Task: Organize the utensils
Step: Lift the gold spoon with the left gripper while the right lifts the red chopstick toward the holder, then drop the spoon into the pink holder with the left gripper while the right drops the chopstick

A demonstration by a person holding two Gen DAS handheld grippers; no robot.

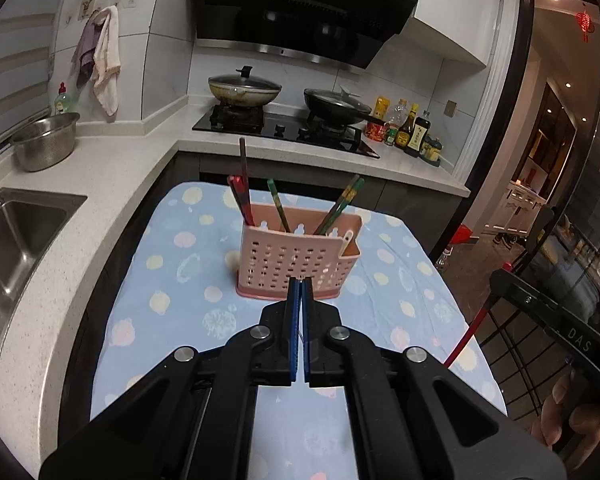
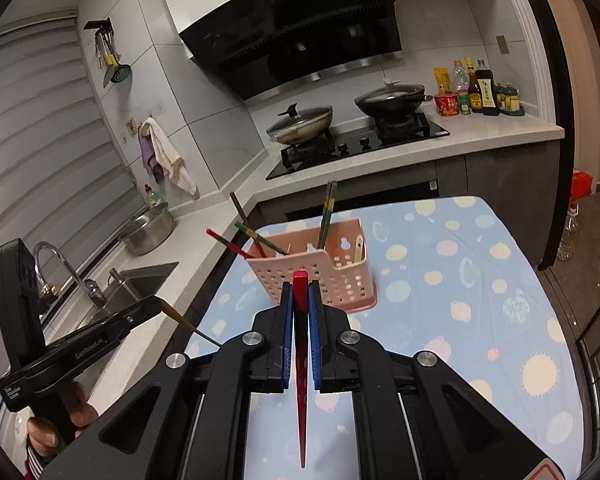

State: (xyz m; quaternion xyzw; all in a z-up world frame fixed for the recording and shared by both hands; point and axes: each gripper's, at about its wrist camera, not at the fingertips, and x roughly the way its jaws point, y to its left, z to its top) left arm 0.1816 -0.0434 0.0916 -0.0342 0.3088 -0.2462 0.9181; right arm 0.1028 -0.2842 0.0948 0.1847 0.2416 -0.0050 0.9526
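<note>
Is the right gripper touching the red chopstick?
Touching. The right wrist view shows the right gripper with both blue pads pressed against the red chopstick, which runs between them, tip pointing down.

left claw (image 1: 300, 280): closed | right claw (image 2: 301, 286): clamped (both tilted downward)

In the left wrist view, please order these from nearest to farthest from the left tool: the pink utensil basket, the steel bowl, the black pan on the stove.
From the left tool:
1. Pink utensil basket, straight ahead on the dotted cloth.
2. Steel bowl, far left on the counter beside the sink.
3. Black pan, behind the basket, on the stove's right burner.
</note>
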